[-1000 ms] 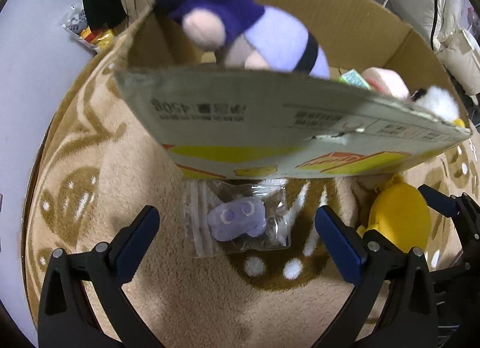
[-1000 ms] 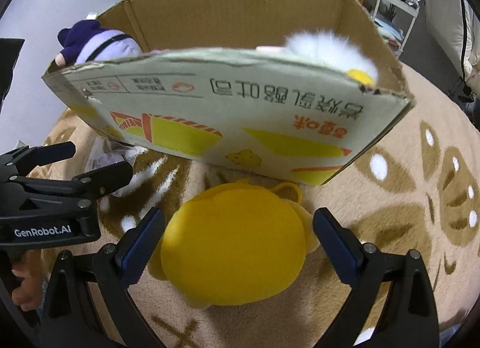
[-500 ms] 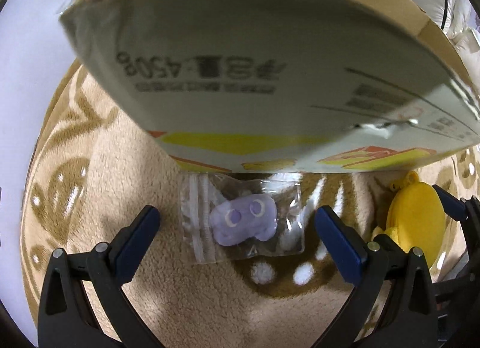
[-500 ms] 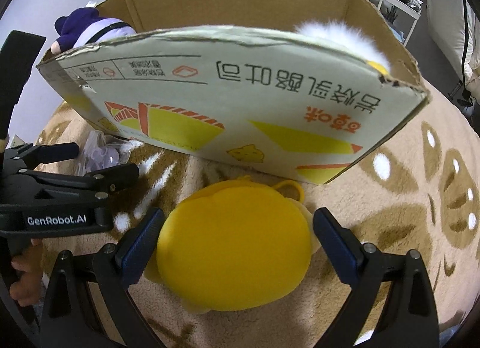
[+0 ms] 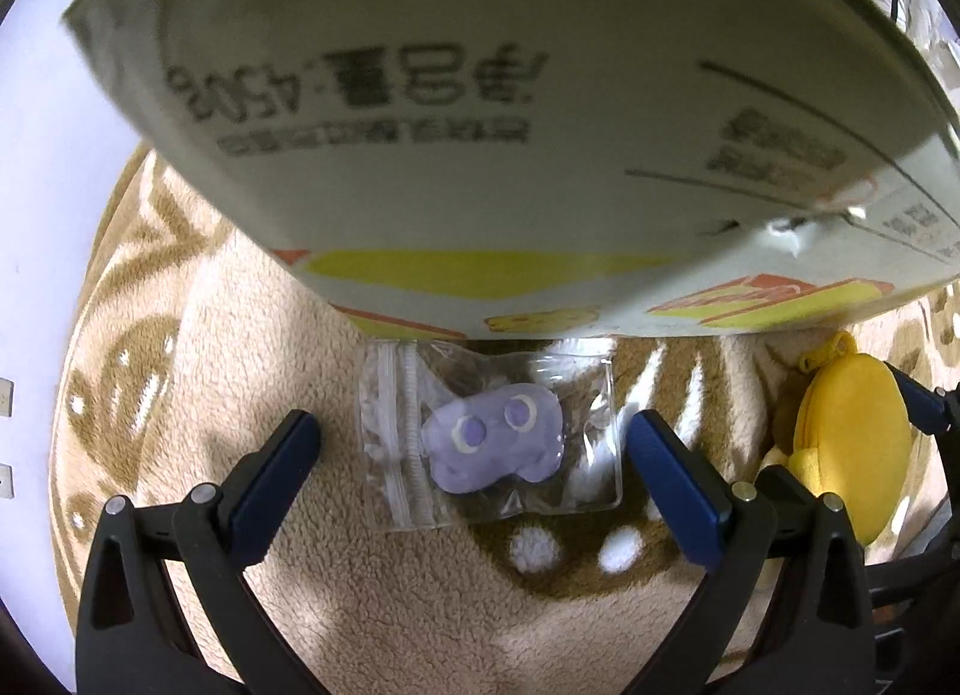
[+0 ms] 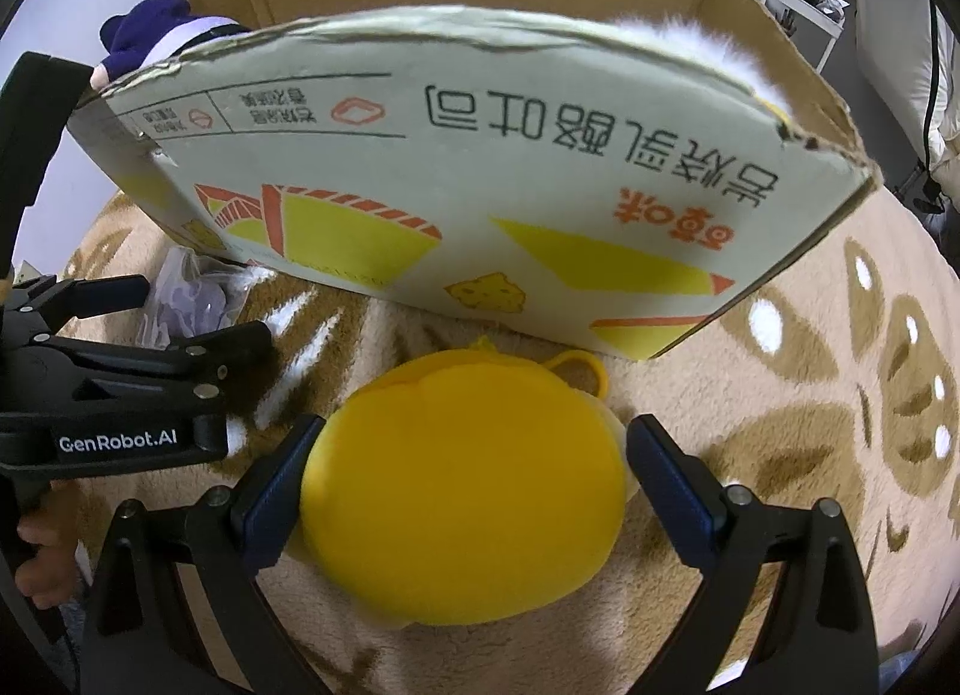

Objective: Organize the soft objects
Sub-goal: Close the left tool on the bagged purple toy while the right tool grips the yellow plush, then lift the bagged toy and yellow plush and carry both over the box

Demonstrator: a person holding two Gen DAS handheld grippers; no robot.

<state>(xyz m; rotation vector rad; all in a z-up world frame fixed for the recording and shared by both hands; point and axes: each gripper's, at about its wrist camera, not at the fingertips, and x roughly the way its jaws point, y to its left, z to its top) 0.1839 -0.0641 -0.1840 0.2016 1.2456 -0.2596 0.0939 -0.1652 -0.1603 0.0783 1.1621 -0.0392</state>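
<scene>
Closest in the right wrist view, the right gripper (image 6: 468, 479) has its two blue fingers spread wide, one on each side of the yellow plush (image 6: 465, 485). The plush lies on the rug (image 6: 780, 395) right between them. The left finger looks like it touches the plush, and the right one is just beside it. The plush is round and wide, with a small loop on its far side that points at the box. So the fingers only need to squeeze in from the sides to catch it.

In the left wrist view, the left gripper (image 5: 474, 455) is spread wide too and holds nothing. A clear zip bag (image 5: 486, 437) lies flat on the rug between its fingers but does not touch them. Inside the bag is a small purple toy (image 5: 498, 437) with two round eyes. The bag's long side runs across from finger to finger, with the zip end on the left. Each gripper is nearest to its own thing.

The side of the left gripper reads "GenRobot.AI".

Farther back stands the box (image 6: 480, 185), touching the far edge of the bag. Its print is upside down: Chinese letters, an orange logo and yellow cheese shapes. The left view shows "450g". A dark purple plush (image 6: 150, 32) and something white and fluffy (image 6: 690, 35) peek over the top.
</scene>
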